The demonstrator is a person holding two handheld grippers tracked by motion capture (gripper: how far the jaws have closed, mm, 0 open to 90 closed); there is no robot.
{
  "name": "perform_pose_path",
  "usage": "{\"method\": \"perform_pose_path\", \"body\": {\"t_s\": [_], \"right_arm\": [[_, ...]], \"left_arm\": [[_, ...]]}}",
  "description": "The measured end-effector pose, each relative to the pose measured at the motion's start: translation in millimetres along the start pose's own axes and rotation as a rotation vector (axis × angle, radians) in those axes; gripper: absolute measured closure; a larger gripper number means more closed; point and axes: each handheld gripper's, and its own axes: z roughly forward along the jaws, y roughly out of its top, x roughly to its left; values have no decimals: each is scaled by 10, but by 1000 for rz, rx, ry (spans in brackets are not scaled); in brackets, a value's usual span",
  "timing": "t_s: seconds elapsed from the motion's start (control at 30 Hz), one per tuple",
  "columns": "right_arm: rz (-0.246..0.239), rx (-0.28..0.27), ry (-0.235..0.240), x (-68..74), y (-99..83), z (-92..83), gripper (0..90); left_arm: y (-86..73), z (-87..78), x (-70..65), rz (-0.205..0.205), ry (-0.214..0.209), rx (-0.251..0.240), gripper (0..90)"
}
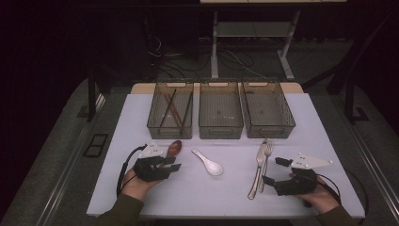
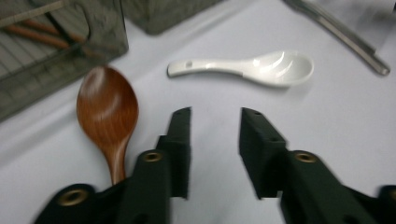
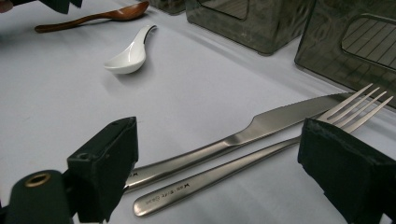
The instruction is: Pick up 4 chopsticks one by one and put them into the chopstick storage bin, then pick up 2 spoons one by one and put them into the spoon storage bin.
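A brown wooden spoon lies on the white table just left of my left gripper, whose jaws stand apart with nothing between them. A white ceramic spoon rests a little ahead of it, toward the table's middle. My right gripper is wide open, low over the table. The handles of a steel knife and fork lie side by side between its jaws, and the pads do not touch them.
Three smoky plastic bins stand in a row at the back: the left bin holds chopsticks, while the middle bin and right bin look bare. The white mat's front edge is close to both hands.
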Motion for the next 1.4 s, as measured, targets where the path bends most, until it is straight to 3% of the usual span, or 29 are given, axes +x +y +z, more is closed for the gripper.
{"method": "perform_pose_path", "body": {"t_s": [0.27,0.4,0.93,1.4], "right_arm": [[-6,5,-3,9,3,12,125],[-5,3,0,7,3,5,125],[-10,5,3,7,9,14,125],[-12,4,2,9,8,7,125]], "left_arm": [[-40,7,24,18,9,69,892],[-55,20,32,15,23,104,894],[-128,13,157,-23,73,151,894],[-170,-39,266,-15,147,203,894]]}}
